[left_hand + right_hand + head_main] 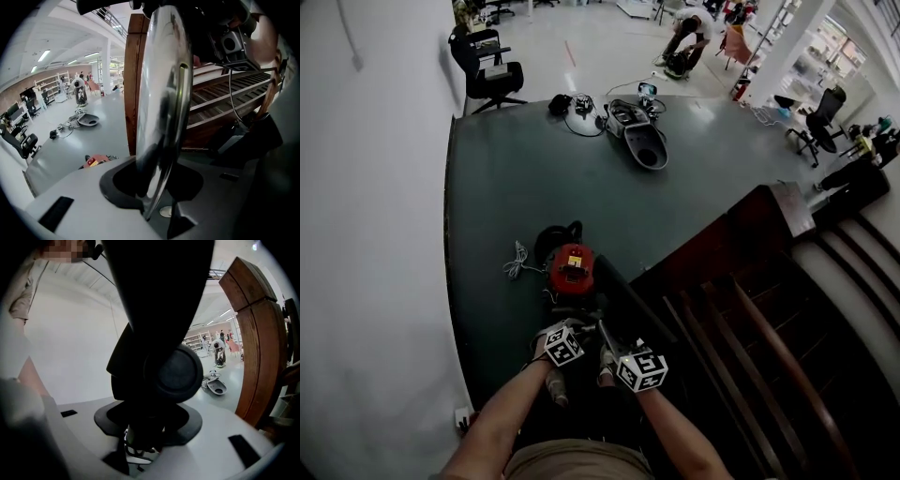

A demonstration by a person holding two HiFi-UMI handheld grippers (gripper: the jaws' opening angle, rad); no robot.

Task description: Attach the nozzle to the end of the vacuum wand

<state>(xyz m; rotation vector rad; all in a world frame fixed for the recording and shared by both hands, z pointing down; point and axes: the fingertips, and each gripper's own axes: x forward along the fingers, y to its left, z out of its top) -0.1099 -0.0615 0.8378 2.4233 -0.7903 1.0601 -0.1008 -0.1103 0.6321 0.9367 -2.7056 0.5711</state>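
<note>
Both bare forearms [502,422] reach forward side by side, close to the body. The left hand-held gripper [569,323] is clamped on the metal wand [164,93]; the right hand-held gripper [607,345] grips the black nozzle [154,333].

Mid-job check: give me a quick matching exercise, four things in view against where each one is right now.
Things:
1. chrome wand
2. black nozzle
3. red vacuum body
4. black office chair

Places:
A. on the dark floor, beside the white cable
B. in the right gripper
C. far off, by the white wall
D. in the left gripper

Pairs: 1-D, 2-B, 3-A, 4-C.
</note>
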